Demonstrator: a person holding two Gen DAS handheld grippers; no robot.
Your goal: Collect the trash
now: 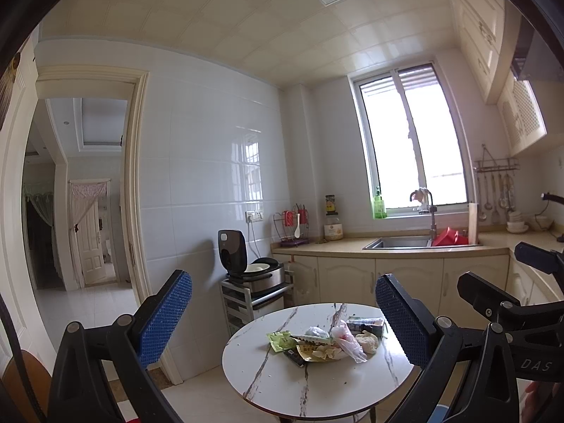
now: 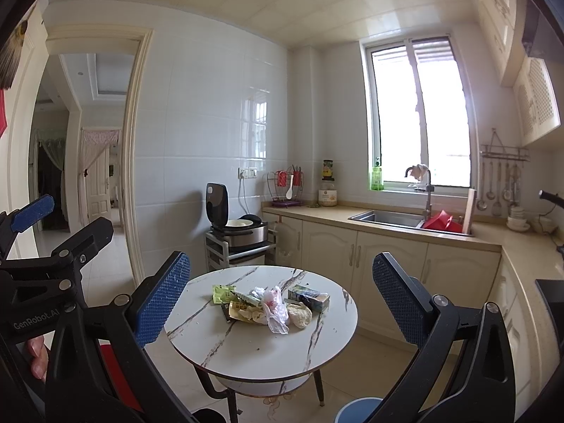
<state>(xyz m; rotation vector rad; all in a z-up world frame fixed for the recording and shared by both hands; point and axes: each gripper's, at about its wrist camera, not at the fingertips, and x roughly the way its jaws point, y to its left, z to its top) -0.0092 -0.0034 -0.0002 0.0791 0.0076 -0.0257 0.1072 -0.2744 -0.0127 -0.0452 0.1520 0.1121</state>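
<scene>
Daylight from blown-out window (image 1: 412, 141), glare on glossy wall tiles (image 1: 246, 162); both views sharp, heavy fisheye bending, dark vignette at corners

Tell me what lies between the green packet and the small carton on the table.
Right wrist view: crumpled plastic bag and wrappers between green packet and carton.

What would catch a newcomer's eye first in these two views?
Most striking is the heap of trash in the middle of the round marble-look table: wrappers, a crumpled clear bag and a small carton. The left gripper and right gripper frame it, jaws open and holding nothing. Behind, a bright window sits above the sink, and a rice cooker stands open by the wall.
</scene>
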